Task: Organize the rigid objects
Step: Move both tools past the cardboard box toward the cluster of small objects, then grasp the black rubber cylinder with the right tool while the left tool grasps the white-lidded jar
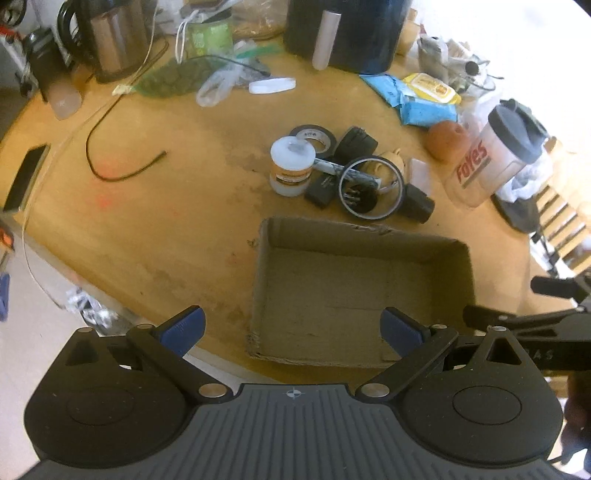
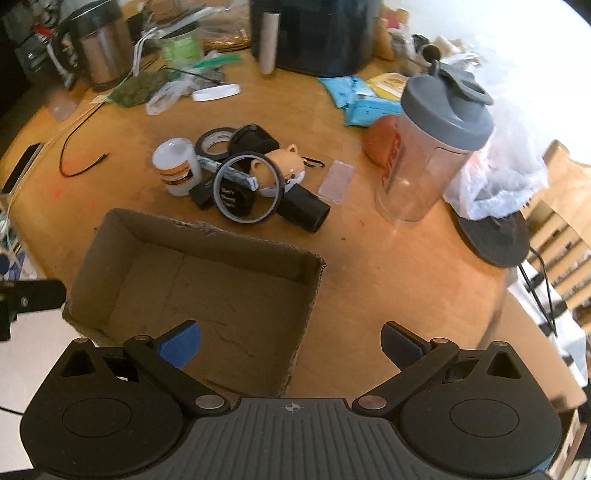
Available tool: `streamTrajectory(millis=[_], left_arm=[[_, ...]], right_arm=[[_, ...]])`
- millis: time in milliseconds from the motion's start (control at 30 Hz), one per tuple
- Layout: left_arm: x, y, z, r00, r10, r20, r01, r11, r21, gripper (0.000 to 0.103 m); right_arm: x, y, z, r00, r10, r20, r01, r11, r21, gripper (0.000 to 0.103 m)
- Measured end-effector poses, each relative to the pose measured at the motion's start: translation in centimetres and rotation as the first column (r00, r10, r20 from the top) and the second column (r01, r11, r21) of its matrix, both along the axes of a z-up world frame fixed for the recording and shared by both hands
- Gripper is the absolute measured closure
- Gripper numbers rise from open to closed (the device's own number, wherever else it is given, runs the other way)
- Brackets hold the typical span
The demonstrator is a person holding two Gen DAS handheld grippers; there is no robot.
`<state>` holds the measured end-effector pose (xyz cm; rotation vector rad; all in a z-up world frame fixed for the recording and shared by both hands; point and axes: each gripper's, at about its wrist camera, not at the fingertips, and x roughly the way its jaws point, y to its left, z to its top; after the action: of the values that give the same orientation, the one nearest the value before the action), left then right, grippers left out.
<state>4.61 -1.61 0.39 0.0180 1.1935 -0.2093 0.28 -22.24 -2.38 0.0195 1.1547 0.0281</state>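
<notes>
An open cardboard box (image 1: pixel 424 236) (image 2: pixel 122 221) with nothing in it sits near the wooden table's front edge. Behind it lies a cluster of small items: a white bottle with an orange label (image 1: pixel 291 166) (image 2: pixel 177 168), a black tape roll (image 1: pixel 314 137) (image 2: pixel 216 142), a thin black ring (image 1: pixel 369 188) (image 2: pixel 249 188), a black tube (image 1: pixel 417 203) (image 2: pixel 304 212), a tan animal-shaped case (image 2: pixel 286 168) and a small clear plastic piece (image 2: pixel 336 181). My left gripper (image 1: pixel 293 328) is open and empty above the box's near-left corner. My right gripper (image 2: pixel 291 341) is open and empty over the box's near-right side.
A clear shaker cup with a grey lid (image 2: pixel 432 144) (image 1: pixel 491 155) stands right of the cluster. A steel kettle (image 1: pixel 114 37), a large dark appliance (image 1: pixel 347 29), blue wipes packs (image 1: pixel 413 99), plastic bags (image 2: pixel 498 177) and a black cable (image 1: pixel 110 162) crowd the back and sides.
</notes>
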Motion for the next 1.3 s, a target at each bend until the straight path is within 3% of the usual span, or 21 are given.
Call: streamTrajectory(millis=[233, 467, 667, 967, 1300], left_arm=[[-0.5, -1.0, 0.0, 0.999, 0.038, 0.000, -0.038, 0.999, -0.034, 0.000], [-0.4, -1.9, 0.5, 0.998, 0.055, 0.040, -0.052, 0.996, -0.071, 0.000], [1.6, -2.4, 0.5, 0.997, 0.024, 0.076, -0.023, 1.000, -0.009, 0.000], [4.3, -2.1, 0.2, 0.991, -0.059, 0.122, 0.061, 0.998, -0.008, 0.000], [5.4, -1.1, -0.4, 0.986, -0.106, 0.128, 0.114, 0.992, -0.055, 0.000]], right_arm=[[0.0, -2.0, 2.0, 0.998, 0.060, -0.023, -0.060, 0.998, 0.001, 0.000], [1.2, -4.5, 0.8, 0.999, 0.046, -0.005, -0.046, 0.998, 0.042, 0.000], [3.4, -4.6, 0.2, 0.999, 0.040, 0.037, -0.043, 0.994, 0.096, 0.000], [7.2, -4.4, -1.2, 0.997, -0.008, 0.076, -0.001, 0.992, 0.126, 0.000], [10.8, -4.8, -3.9, 0.988, -0.132, 0.083, 0.118, 0.980, 0.160, 0.001]])
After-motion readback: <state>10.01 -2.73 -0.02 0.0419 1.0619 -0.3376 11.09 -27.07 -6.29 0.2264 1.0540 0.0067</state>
